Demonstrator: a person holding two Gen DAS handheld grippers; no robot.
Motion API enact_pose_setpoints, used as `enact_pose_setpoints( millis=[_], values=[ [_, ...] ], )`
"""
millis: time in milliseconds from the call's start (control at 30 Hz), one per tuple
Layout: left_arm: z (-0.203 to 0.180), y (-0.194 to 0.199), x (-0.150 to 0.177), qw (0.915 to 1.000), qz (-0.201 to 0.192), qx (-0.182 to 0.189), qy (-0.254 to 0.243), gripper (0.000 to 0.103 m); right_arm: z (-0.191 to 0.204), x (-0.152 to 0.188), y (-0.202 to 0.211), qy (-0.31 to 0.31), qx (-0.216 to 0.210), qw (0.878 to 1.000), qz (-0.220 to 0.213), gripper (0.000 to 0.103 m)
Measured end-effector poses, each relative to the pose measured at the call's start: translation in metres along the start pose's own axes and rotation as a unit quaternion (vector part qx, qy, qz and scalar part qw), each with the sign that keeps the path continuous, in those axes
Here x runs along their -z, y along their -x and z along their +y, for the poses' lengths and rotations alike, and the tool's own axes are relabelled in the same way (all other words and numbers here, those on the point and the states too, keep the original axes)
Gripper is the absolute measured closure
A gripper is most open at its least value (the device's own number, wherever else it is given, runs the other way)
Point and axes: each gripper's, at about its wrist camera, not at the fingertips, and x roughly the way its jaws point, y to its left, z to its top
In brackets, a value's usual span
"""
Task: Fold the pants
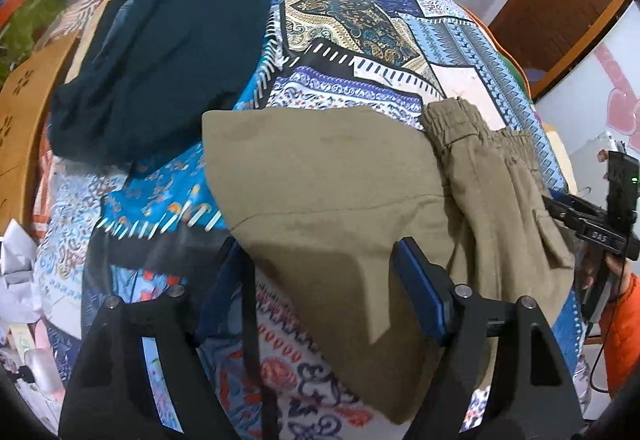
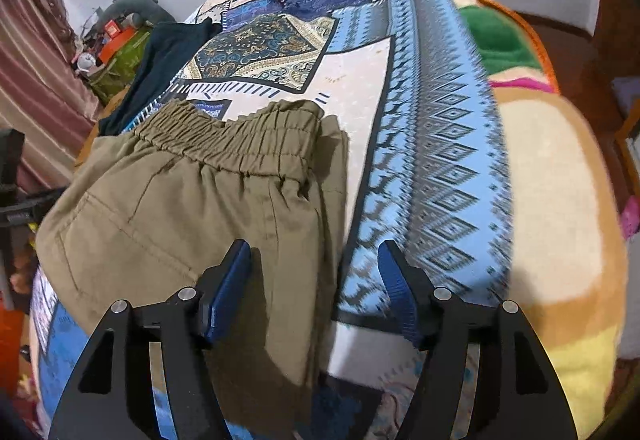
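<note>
Patchwork-printed blue bedspread (image 1: 360, 52) covers the bed under both grippers. Khaki pants (image 1: 332, 180) lie folded on it, the leg part doubled over and the elastic waistband (image 2: 236, 144) at the far end. Left gripper (image 1: 320, 264) hangs over the near edge of the folded leg with its jaws apart; the khaki cloth lies between its 2 fingers, and no pad presses it. Right gripper (image 2: 314, 272) hangs over the pants' right edge, jaws apart, its left finger above the cloth and its right finger above the bedspread. Beyond the left gripper, to its left, lies a dark garment (image 1: 168, 56).
</note>
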Motion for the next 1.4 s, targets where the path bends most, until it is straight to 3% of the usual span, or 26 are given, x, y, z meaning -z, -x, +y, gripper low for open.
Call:
enact_pose_setpoints(
  millis=[167,267,333,367,433,533,767,1033,1400],
  values=[
    [0.001,-0.008,-0.011,1.0000,0.002,0.005,0.002,0.028,0.000,-0.013,-0.015,-0.007,-0.018,1.000,0.008,0.043],
    [-0.003,-0.009,-0.015,1.0000,-0.008,-0.002,-0.003,0.043,-0.003,-0.016,-0.022,-0.019,-0.033,0.999,0.013,0.058],
    [-0.005,-0.009,-0.018,0.9999,-0.014,-0.003,0.000,0.062,-0.003,-0.017,-0.023,-0.020,-0.030,0.999,0.011,0.070],
    [-0.005,-0.008,-0.019,0.9999,-0.016,-0.002,0.002,0.066,-0.003,-0.017,-0.022,-0.019,-0.026,0.999,0.009,0.073],
    [-0.009,-0.006,-0.022,0.9997,-0.022,-0.004,0.002,0.085,0.001,-0.017,-0.019,-0.007,-0.019,1.000,0.005,0.080],
    [-0.017,0.000,-0.024,0.9990,-0.037,-0.024,-0.012,0.095,0.007,-0.019,-0.011,0.016,-0.005,1.000,-0.012,0.091],
    [-0.029,0.038,-0.035,0.9953,-0.090,-0.024,-0.028,0.099,0.027,-0.036,0.020,0.053,0.003,0.997,-0.059,0.096],
    [-0.036,0.093,-0.061,0.9840,-0.159,-0.059,-0.057,0.100,0.069,-0.074,0.055,0.092,-0.001,0.988,-0.121,0.097],
    [0.014,0.145,-0.116,0.9666,-0.225,-0.115,-0.042,0.100,0.129,-0.139,0.056,0.140,-0.007,0.974,-0.178,0.097]
  ],
)
